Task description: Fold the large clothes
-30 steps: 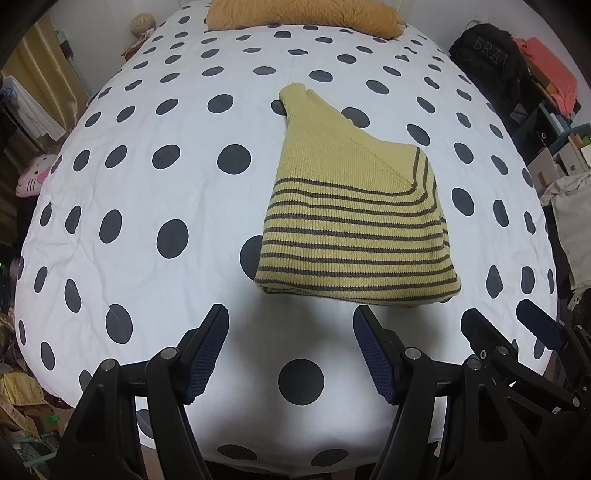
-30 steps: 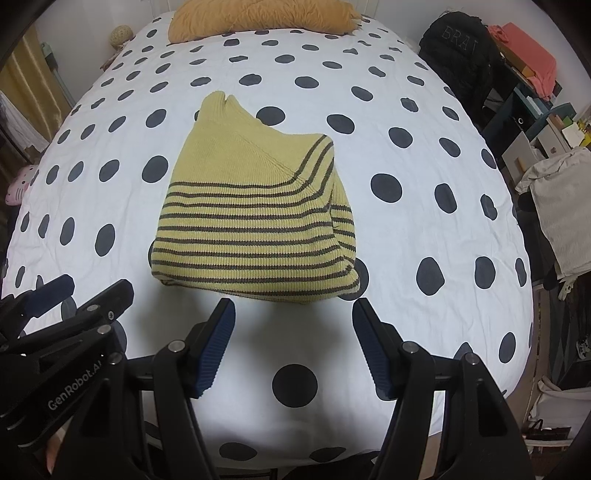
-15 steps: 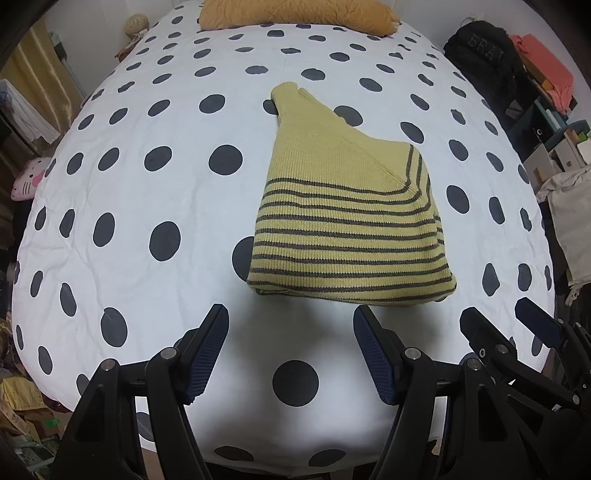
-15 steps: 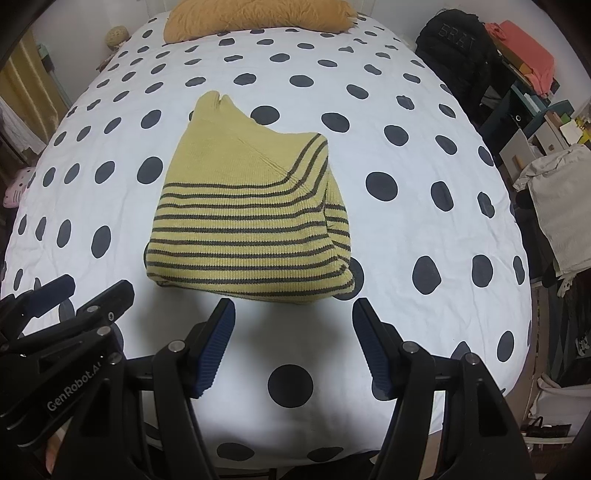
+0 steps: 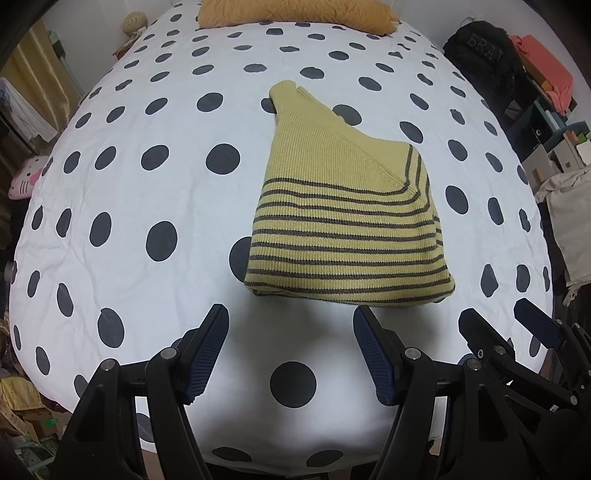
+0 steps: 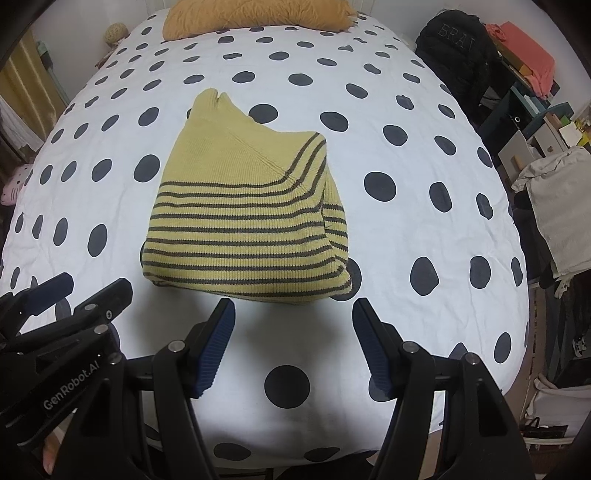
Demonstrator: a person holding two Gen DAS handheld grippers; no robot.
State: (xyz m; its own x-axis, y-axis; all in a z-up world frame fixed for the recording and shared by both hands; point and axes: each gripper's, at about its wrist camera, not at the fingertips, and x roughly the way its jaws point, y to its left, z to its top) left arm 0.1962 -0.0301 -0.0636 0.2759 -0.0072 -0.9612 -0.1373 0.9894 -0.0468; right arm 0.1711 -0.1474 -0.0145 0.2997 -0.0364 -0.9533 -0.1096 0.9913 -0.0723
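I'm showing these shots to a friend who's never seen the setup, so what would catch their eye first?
Probably the yellow striped sweater, folded into a compact bundle in the middle of the white bedspread with its big dark polka dots. Next, the open left gripper and right gripper hovering just short of its near edge, holding nothing. An orange pillow lies at the far end.

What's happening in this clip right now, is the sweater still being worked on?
A person holds two grippers above the near end of a bed with a polka-dot cover. The yellow striped sweater lies folded into a compact bundle on the cover, with neither gripper touching it. The left gripper and the right gripper are both open and empty, side by side just short of the sweater's near edge. From how it lies, the fold looks finished or close to it.
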